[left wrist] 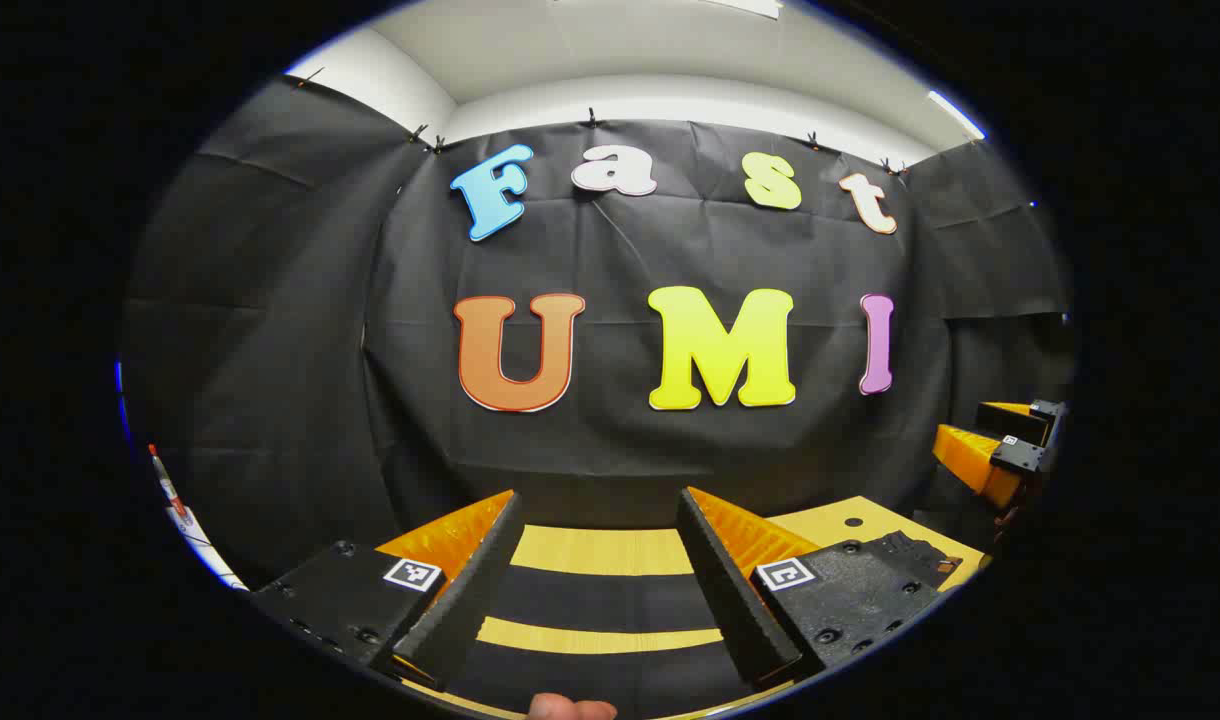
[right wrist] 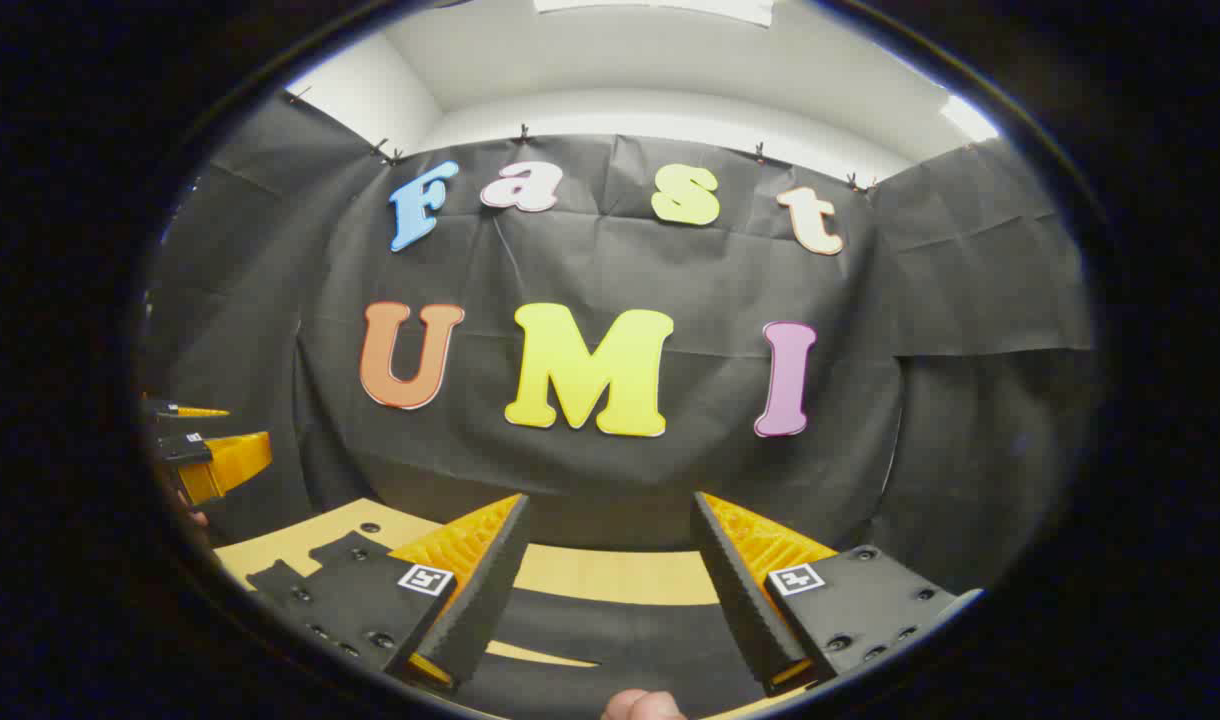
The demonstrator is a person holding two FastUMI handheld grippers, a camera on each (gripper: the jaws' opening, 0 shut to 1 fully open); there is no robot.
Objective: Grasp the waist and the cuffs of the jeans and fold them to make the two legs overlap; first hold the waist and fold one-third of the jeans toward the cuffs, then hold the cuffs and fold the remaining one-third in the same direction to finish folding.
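Note:
Dark jeans [left wrist: 600, 595] lie in folds across the wooden table [left wrist: 610, 550], with strips of wood showing between the dark bands. My left gripper [left wrist: 598, 495] hovers open above them with nothing between its fingers. In the right gripper view the same dark cloth [right wrist: 620, 640] lies below my right gripper [right wrist: 610, 497], which is also open and holds nothing. Both grippers sit level and point at the booth wall. I cannot tell which part of the jeans is waist and which is cuff.
The right gripper [left wrist: 1000, 455] shows at the far right of the left gripper view, and the left gripper [right wrist: 210, 450] at the far left of the right gripper view. A fingertip [left wrist: 570, 708] sits at the bottom edge. The table's far edge [right wrist: 610, 575] meets the black wall.

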